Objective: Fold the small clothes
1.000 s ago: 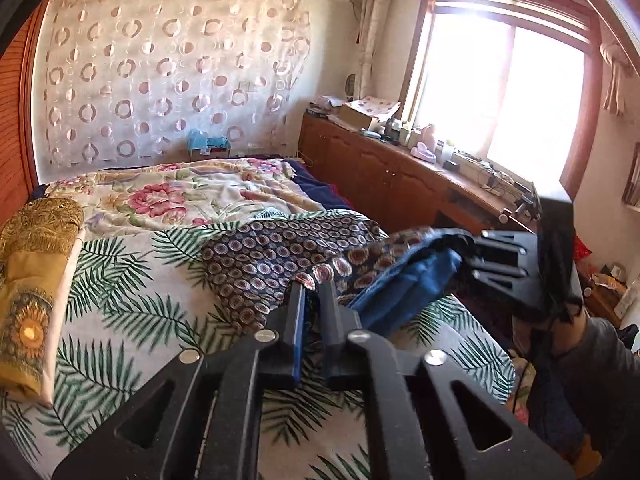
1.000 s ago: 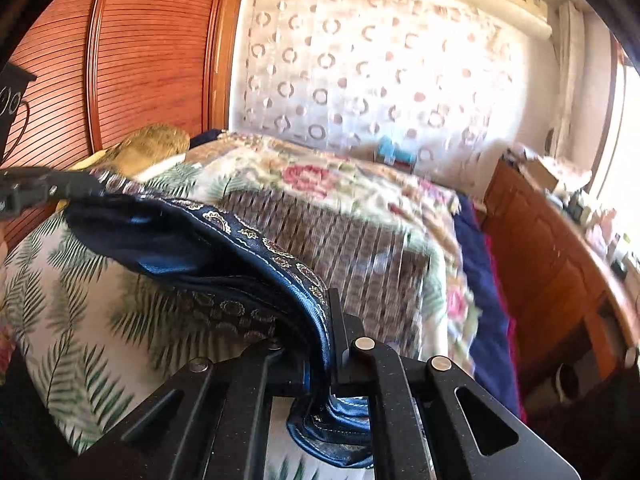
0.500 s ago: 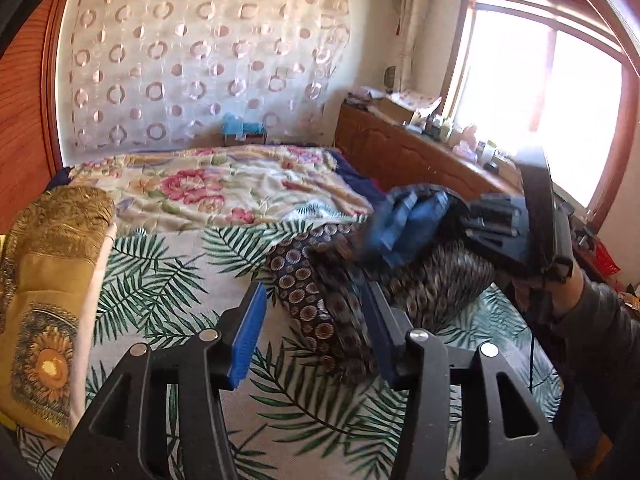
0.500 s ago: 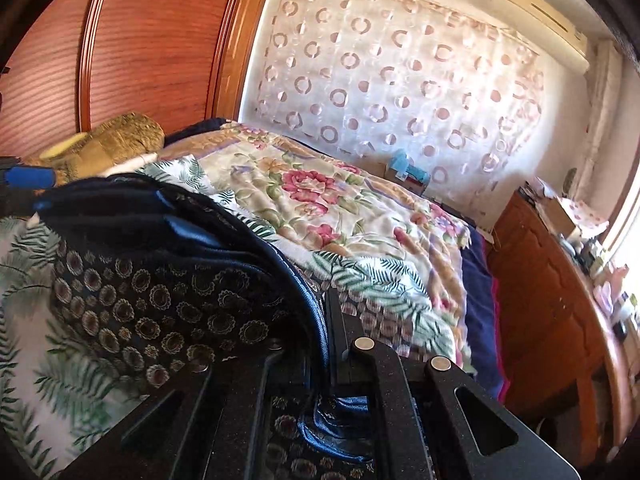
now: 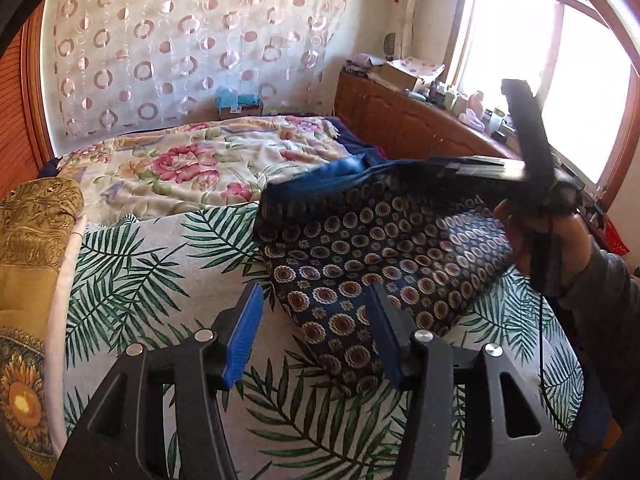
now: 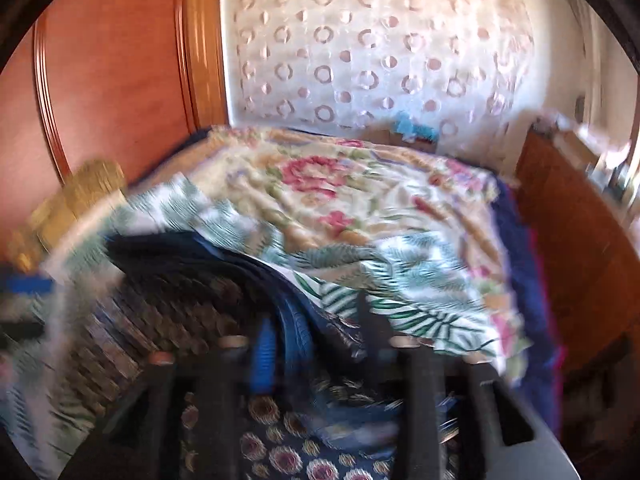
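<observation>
A dark blue garment [image 5: 384, 264] with round floral medallions lies folded on the palm-leaf bedspread [image 5: 160, 264]. My left gripper [image 5: 316, 336] is open and empty, its blue pads just above the garment's near corner. My right gripper [image 6: 316, 352] is open, its fingers apart over the garment [image 6: 288, 452]; the blue waistband edge [image 6: 292, 320] lies between them. The right wrist view is blurred by motion. In the left wrist view the right gripper [image 5: 480, 170] reaches over the garment's far edge.
A folded yellow embroidered cloth [image 5: 32, 264] lies at the bed's left edge. A floral quilt [image 5: 200, 160] covers the far half of the bed. A wooden cabinet [image 5: 408, 124] with clutter runs along the right under the window. A wooden wardrobe [image 6: 112, 80] stands left.
My left gripper let go of the garment and opened a second ago, then drew back. My right gripper carried its edge across, lowered it onto the bed and has now opened.
</observation>
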Demonstrator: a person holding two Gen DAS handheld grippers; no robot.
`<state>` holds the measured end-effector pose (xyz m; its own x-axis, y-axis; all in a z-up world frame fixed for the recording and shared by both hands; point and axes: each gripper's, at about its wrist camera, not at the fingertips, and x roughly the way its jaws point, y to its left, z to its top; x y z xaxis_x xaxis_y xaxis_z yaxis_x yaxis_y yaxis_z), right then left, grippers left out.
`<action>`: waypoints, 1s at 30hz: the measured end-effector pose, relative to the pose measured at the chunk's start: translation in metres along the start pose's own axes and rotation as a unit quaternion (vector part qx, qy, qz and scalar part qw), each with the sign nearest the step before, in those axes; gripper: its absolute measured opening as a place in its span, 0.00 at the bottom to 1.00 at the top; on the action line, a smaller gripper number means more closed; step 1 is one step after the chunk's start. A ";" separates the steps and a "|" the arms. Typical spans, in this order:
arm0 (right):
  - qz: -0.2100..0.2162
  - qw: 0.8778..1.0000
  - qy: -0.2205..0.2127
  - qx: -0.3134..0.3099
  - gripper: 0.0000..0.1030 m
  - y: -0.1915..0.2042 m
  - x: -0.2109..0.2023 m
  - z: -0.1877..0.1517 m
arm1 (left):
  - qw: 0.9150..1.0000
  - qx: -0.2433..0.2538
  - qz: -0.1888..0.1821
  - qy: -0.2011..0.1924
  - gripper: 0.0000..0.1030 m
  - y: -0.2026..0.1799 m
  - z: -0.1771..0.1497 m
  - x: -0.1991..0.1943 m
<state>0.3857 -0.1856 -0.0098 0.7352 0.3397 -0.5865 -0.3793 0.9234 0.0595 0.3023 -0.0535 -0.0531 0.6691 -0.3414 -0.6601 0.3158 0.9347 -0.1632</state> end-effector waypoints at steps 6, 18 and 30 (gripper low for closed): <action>-0.062 0.998 -0.018 0.008 0.58 -0.014 -0.047 -0.012 | 1.000 0.005 0.014 0.018 0.53 0.005 0.006 0.020; -0.096 0.989 0.072 0.087 0.60 -0.069 -0.057 -0.071 | 0.997 -0.002 0.026 0.079 0.53 0.020 0.020 0.070; -0.067 0.990 0.091 0.085 0.60 -0.085 -0.028 -0.053 | 0.995 -0.011 0.016 0.099 0.52 0.025 0.022 0.083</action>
<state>0.3675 -0.2830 -0.0418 0.6536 0.1896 -0.7327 -0.1740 0.9798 0.0984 0.3806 -0.0612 -0.0959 0.5322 -0.2873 -0.7964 0.2811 0.9473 -0.1539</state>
